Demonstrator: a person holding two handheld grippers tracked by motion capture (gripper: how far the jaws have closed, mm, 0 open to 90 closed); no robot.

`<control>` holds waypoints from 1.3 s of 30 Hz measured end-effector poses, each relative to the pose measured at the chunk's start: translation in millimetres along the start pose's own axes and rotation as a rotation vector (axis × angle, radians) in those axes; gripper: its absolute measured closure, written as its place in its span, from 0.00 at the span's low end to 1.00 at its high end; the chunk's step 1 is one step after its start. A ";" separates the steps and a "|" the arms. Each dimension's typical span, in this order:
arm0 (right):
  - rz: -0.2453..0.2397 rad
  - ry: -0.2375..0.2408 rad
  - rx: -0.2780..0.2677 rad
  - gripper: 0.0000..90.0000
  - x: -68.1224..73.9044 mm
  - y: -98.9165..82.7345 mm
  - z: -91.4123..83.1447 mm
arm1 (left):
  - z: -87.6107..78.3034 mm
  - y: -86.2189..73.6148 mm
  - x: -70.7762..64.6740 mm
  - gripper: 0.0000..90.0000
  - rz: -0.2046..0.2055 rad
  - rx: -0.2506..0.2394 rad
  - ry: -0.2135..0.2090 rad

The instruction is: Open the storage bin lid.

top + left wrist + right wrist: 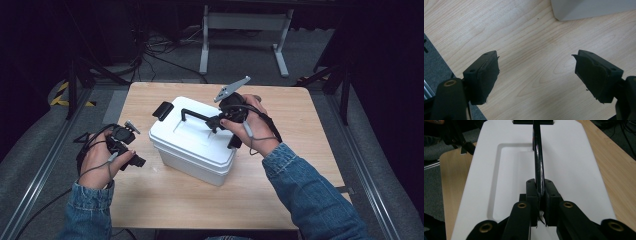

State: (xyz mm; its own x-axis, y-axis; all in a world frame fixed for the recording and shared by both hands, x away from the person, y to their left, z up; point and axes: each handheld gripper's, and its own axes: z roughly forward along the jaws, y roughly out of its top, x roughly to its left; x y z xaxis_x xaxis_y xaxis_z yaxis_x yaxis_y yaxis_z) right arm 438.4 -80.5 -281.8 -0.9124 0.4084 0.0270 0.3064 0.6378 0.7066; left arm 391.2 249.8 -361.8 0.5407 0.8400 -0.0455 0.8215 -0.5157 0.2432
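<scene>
Worktop (175,200): pale wood grain, rounded corners, grey floor and cables beyond its far edge. Bare wood along near and right edges. White lidded box (192,137), black handle (538,165) and side latch (162,110), near centre. Right gripper (220,121): jaws clamped on the handle. Left gripper (536,75): jaws apart over bare wood by the left edge.

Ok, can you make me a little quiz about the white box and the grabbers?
1. True or false: the right gripper is shut on the thin black carry handle of the white plastic box.
2. What lies under the left gripper?
3. The left gripper's jaws are: A) open, B) shut?

Key: 1 true. 2 the light wooden table. 3 A.
</scene>
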 end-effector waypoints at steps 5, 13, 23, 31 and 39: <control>-0.014 -0.003 -0.029 0.94 4.9 5.5 -12.2 | -0.2 0.2 1.0 0.22 0.012 -0.003 0.009; -0.021 -0.010 -0.056 0.94 7.2 7.7 -25.6 | -0.7 0.3 1.6 0.22 0.020 -0.003 0.020; -0.014 -0.043 -0.069 0.94 1.9 -4.0 -45.1 | -0.2 -0.1 1.6 0.22 0.021 0.000 0.013; 0.026 -0.084 -0.078 0.94 -11.4 -26.1 -70.0 | 0.1 -0.6 0.5 0.22 0.002 0.001 -0.005; 0.063 -0.130 -0.102 0.94 -23.3 -44.8 -97.3 | 1.9 0.4 -0.8 0.22 -0.001 0.001 0.001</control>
State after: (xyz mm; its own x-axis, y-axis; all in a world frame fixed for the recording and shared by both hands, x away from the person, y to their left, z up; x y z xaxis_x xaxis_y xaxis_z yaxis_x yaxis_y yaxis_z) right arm 419.6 -182.1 -245.2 -0.8474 0.5307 -0.0139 0.3265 0.5416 0.7747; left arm 391.4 248.5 -363.5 0.5396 0.8407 -0.0444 0.8223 -0.5150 0.2421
